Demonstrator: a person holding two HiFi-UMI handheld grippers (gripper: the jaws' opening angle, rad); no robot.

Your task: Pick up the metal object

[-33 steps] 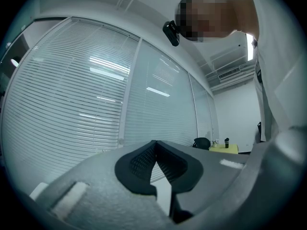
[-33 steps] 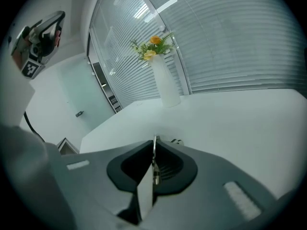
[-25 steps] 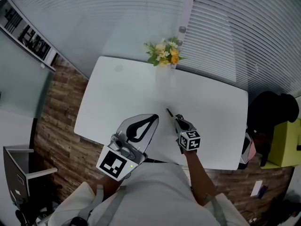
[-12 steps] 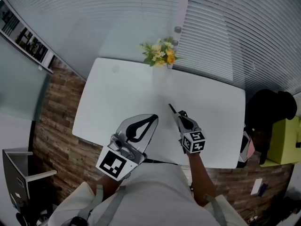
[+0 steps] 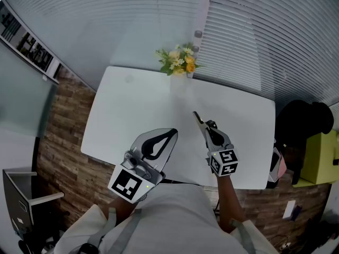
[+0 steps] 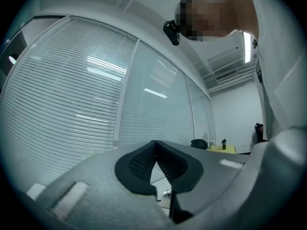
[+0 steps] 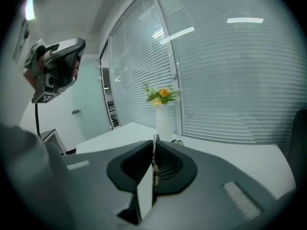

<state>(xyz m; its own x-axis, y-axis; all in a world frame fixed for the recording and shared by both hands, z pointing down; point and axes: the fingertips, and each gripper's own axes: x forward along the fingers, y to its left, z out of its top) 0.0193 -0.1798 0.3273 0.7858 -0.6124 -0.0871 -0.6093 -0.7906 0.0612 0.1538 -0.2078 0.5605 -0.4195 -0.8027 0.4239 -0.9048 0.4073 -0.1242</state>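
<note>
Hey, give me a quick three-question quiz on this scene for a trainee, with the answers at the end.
1. True or false: the right gripper is shut on the metal object.
2. Multiple choice: the flowers stand at the table's A) far edge, B) near edge, C) middle.
3. Fill in: the jaws of the left gripper are ____ and hold nothing.
Key: 1 true; 2 A; 3 together.
</note>
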